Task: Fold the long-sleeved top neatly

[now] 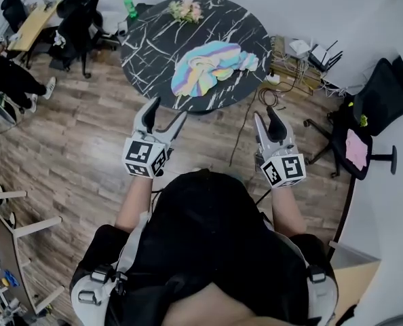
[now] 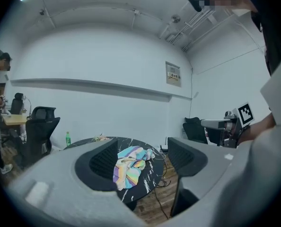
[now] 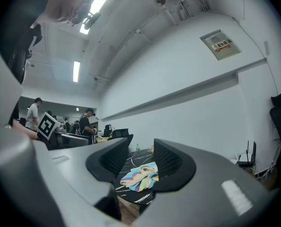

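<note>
We hold the left claw and right claw level, well short of the round table, where the crumpled top lies untouched. The left is spread wide, the right is narrower, and both are empty, ready to reach in.

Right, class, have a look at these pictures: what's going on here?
A person stands facing a round black table, holding a tool in each hand. A crumpled pastel top lies on the table, not yet folded. The left tool and the right tool are both in the air short of the table. Their jaws are apart and empty, the left wider than the right.
</note>
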Tool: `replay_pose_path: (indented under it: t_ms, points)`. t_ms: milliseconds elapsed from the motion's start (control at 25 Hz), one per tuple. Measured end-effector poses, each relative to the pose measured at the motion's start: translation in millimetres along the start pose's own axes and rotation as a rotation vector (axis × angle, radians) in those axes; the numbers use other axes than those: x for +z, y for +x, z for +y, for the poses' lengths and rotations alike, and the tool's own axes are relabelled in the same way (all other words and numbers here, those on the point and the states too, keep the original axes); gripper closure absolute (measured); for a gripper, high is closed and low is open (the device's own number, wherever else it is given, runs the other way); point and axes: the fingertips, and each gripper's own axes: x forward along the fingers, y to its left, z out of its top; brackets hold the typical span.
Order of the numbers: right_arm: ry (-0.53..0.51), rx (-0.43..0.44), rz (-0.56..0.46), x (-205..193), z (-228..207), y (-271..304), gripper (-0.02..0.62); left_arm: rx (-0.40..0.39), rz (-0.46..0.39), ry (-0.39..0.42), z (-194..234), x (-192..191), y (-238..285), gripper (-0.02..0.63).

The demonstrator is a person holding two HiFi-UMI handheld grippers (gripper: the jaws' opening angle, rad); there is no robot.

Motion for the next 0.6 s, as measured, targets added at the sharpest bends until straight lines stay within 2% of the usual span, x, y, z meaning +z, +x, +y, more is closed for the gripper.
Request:
replay_pose_path:
  t_ms: [200, 400, 600]
  points:
    - [0.014, 0.022, 0.043, -15, 3, 21, 0.44, -0.012, 0.031, -0.013, 14, -9, 15, 0.275]
    - [0.019, 0.032, 0.06, -19, -14, 44, 0.459, -0.007, 0.04, -0.023, 26, -13, 37, 0.28]
    - [-0.01, 0.08, 0.06, -19, -35, 84, 0.463, 0.025, 0.041, -0.023, 44, -14, 68, 0.298]
